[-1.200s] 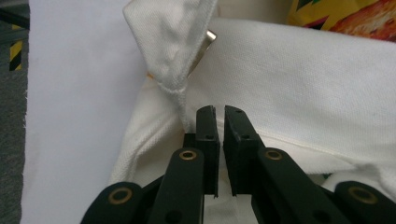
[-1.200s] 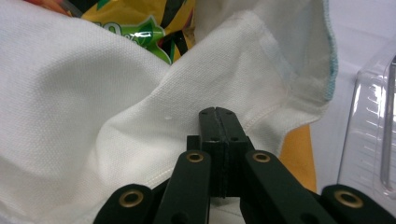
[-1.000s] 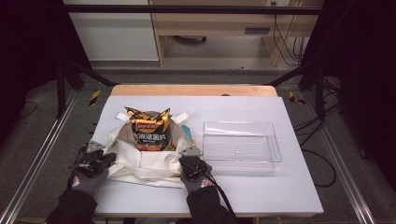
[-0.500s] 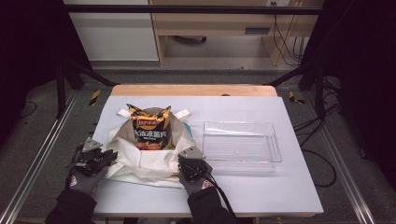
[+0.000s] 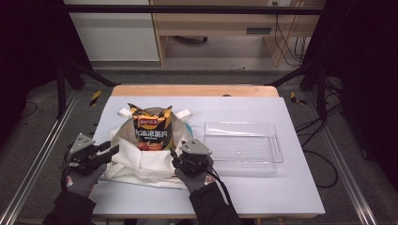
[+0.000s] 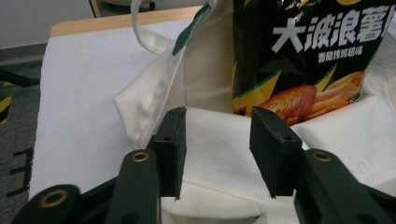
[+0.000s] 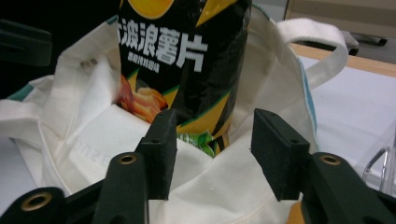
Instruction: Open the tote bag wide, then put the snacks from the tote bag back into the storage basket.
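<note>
A black and orange chip bag [image 5: 151, 129] stands upright inside a cream cloth tote bag [image 5: 141, 164] on the white table. My left gripper [image 5: 110, 151] is at the tote's left front edge. In the left gripper view it [image 6: 217, 126] is open, its jaws apart over the tote's front cloth [image 6: 219, 158], with the chip bag [image 6: 308, 51] just beyond. My right gripper [image 5: 174, 157] is at the tote's right front edge. In the right gripper view it [image 7: 212, 126] is open too, facing the chip bag [image 7: 187, 51] across the tote's rim [image 7: 233, 182].
A clear plastic tray [image 5: 241, 147] lies to the right of the tote, close to my right hand; its edge [image 7: 378, 163] appears in the right gripper view. The tote's handles [image 5: 184, 114] lie toward the far side. Bare white table [image 5: 263, 192] stretches to the front right.
Both grippers have crept slightly forward toward the tote's front edge. The chip bag and the tray have not moved.
</note>
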The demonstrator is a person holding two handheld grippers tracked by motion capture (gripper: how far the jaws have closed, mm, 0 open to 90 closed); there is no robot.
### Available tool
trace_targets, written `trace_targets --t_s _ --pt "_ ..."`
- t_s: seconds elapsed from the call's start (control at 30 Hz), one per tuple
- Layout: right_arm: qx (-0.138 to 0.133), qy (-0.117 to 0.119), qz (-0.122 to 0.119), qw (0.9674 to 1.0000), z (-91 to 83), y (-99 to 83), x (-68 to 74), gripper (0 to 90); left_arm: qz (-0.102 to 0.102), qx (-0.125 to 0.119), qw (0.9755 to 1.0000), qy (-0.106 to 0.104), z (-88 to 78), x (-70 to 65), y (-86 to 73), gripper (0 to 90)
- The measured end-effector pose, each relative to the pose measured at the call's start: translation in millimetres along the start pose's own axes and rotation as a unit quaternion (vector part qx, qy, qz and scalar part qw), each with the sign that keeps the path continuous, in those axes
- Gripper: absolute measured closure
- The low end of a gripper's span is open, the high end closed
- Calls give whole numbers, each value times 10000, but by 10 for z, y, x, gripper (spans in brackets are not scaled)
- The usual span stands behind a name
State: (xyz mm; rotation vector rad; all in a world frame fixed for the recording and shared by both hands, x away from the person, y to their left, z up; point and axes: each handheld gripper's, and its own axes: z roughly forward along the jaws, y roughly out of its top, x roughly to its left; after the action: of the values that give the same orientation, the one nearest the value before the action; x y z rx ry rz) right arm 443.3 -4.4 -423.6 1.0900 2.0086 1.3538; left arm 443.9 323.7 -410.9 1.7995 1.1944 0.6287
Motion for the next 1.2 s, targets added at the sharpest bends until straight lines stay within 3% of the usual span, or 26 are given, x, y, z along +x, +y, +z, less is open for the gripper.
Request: trace_targets --t_s 0.33,0.8,1.2 --pt "-206 73 88 9997 -104 213 -127 417 -105 -317 9994 9 -94 -66 113 402" --pt "-361 36 181 9992 -166 461 -253 403 37 -458 9989 -82 -98 -155 299 389" --pt "-377 -38 278 9989 -136 607 -365 417 -49 -757 9970 -127 -52 -233 587 396"
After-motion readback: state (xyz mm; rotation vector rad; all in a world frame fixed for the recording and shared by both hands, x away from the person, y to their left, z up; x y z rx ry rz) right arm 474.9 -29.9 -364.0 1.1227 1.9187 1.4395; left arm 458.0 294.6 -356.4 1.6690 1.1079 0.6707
